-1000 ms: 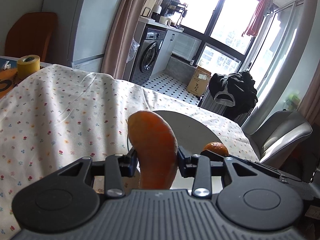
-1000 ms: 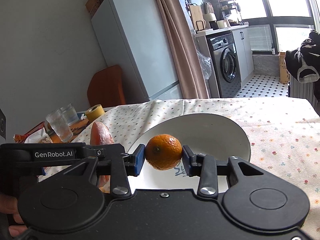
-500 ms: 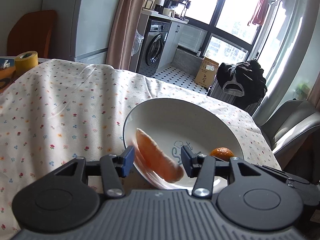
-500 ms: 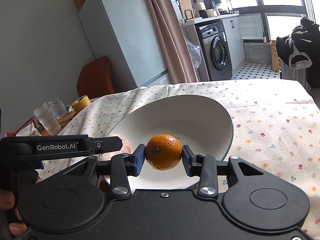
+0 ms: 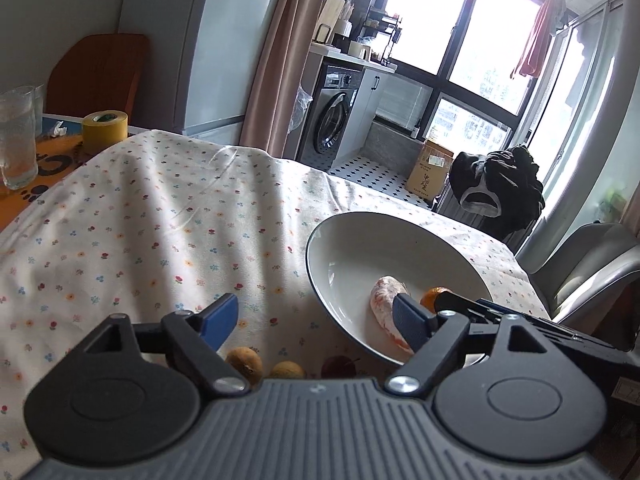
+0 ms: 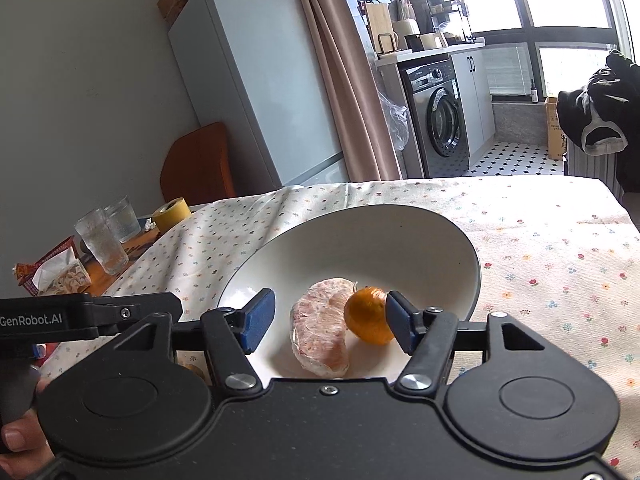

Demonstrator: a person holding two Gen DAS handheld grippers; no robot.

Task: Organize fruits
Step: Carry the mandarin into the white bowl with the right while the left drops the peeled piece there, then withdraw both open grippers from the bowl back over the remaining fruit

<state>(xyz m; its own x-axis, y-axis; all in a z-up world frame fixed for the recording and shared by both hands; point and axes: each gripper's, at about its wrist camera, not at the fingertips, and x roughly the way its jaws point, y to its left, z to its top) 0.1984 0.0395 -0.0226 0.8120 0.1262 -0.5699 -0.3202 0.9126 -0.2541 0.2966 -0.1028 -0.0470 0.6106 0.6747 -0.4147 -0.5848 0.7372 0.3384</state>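
A white bowl stands on the flowered tablecloth. In it lie a peeled pink pomelo wedge and a small orange mandarin, side by side. My right gripper is open over the bowl's near side, the mandarin resting against its right finger's pad. My left gripper is open and sits left of the bowl, above the cloth. Under it, near the body, lie two brownish round fruits and a dark red one, partly hidden.
At the table's left end stand drinking glasses, a yellow tape roll and a tissue pack. A grey chair is at the right. The left gripper's body shows left of the bowl.
The left gripper let the pomelo wedge go into the bowl, opened wide and drew back to the left. The right gripper opened and the mandarin now lies in the bowl.
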